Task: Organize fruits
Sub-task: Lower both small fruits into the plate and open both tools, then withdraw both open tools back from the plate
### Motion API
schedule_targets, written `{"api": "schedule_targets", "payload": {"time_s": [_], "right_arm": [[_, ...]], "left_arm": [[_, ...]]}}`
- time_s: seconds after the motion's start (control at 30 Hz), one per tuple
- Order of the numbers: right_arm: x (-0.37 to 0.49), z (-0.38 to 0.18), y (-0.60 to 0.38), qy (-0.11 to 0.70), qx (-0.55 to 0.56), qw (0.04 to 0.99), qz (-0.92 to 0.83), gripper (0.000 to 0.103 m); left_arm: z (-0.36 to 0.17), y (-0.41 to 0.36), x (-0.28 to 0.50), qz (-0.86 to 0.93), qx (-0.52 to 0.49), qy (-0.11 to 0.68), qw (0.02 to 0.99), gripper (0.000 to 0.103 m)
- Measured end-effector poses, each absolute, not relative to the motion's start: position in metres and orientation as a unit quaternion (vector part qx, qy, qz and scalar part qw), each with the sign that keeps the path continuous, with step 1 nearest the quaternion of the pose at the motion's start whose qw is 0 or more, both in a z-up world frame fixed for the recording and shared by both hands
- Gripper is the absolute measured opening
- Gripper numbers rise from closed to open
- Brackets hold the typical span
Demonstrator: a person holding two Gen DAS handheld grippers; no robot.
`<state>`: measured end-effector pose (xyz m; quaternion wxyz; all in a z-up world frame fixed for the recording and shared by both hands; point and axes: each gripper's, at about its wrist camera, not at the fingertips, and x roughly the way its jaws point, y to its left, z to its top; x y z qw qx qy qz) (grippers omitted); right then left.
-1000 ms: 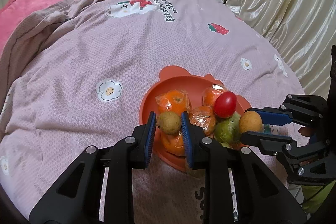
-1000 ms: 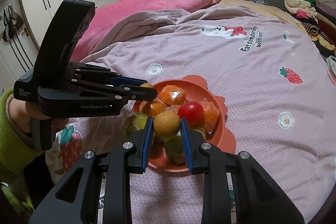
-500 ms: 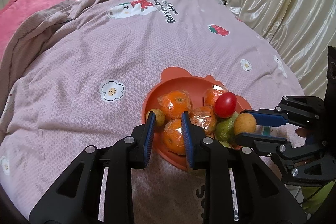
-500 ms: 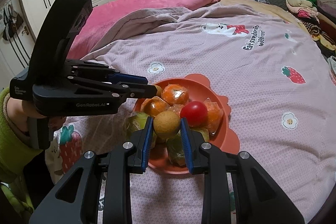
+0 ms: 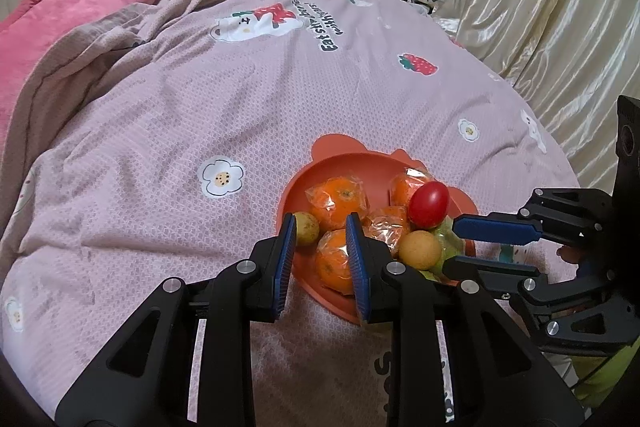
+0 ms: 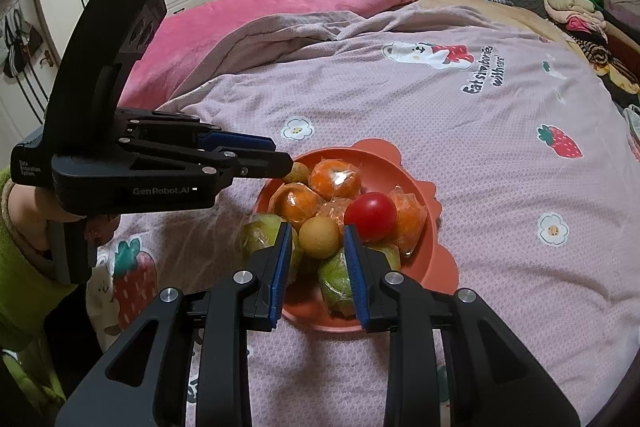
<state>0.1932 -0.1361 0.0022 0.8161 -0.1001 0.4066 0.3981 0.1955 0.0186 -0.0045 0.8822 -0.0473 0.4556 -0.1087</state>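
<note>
- At the left rim of the orange plate (image 5: 320,167), the left gripper (image 5: 320,227) stood with fingers drawn nearly together and empty, a small yellow fruit (image 5: 307,228) lying just beyond them.
- Over the plate's near edge, the right gripper (image 6: 317,231) was likewise narrowed on nothing, a second yellow fruit (image 6: 319,237) apparently resting on the wrapped pile (image 6: 336,183).
- Placing looked finished; the next move called for withdrawing both grippers without nudging the pile.

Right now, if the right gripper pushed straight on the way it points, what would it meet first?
Probably the small tan fruit, which lies just ahead of the right gripper, atop the pile on the orange plate; depth is unclear.
</note>
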Motion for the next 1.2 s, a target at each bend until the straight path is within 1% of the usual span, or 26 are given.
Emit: {"api": "schedule_targets", "payload": {"time_s": [0.07, 0.13, 0.23, 0.27, 0.3, 0.43, 0.57, 0.6, 0.67, 0.8, 0.87, 1.1, 1.2], "right_arm": [[0.193, 0.003, -0.137, 0.407, -0.098, 0.817, 0.398, 0.027], [0.193, 0.003, -0.138, 0.406, -0.097, 0.818, 0.396, 0.033], [0.193, 0.005, -0.14, 0.405, -0.096, 0.819, 0.395, 0.035], [0.193, 0.006, -0.141, 0.405, -0.096, 0.819, 0.395, 0.037], [0.193, 0.007, -0.141, 0.406, -0.095, 0.82, 0.392, 0.042], [0.192, 0.009, -0.145, 0.406, -0.089, 0.821, 0.391, 0.049], [0.191, 0.009, -0.146, 0.408, -0.091, 0.822, 0.388, 0.052], [0.19, 0.009, -0.146, 0.408, -0.091, 0.821, 0.388, 0.053], [0.19, 0.009, -0.146, 0.409, -0.092, 0.821, 0.387, 0.055], [0.188, 0.011, -0.147, 0.407, -0.093, 0.823, 0.385, 0.058], [0.188, 0.012, -0.148, 0.407, -0.093, 0.824, 0.384, 0.058], [0.185, 0.015, -0.149, 0.404, -0.096, 0.826, 0.381, 0.061], [0.184, 0.016, -0.149, 0.404, -0.097, 0.827, 0.379, 0.063]], "left_arm": [[-0.004, 0.019, 0.196, -0.109, -0.048, 0.455, 0.883, 0.018], [-0.004, 0.019, 0.195, -0.109, -0.048, 0.454, 0.883, 0.018], [-0.004, 0.019, 0.195, -0.109, -0.048, 0.454, 0.883, 0.018], [-0.004, 0.019, 0.195, -0.108, -0.047, 0.454, 0.883, 0.018], [-0.004, 0.019, 0.195, -0.108, -0.047, 0.454, 0.883, 0.018], [-0.004, 0.019, 0.194, -0.108, -0.048, 0.453, 0.884, 0.018], [-0.002, 0.018, 0.193, -0.108, -0.049, 0.452, 0.884, 0.019], [-0.002, 0.018, 0.193, -0.108, -0.05, 0.452, 0.884, 0.021], [0.0, 0.018, 0.192, -0.106, -0.05, 0.45, 0.885, 0.029], [0.002, 0.017, 0.19, -0.107, -0.05, 0.449, 0.886, 0.029], [0.004, 0.017, 0.189, -0.106, -0.051, 0.447, 0.887, 0.032], [0.009, 0.017, 0.186, -0.106, -0.052, 0.443, 0.889, 0.033], [0.011, 0.017, 0.185, -0.107, -0.053, 0.441, 0.89, 0.037]]}}
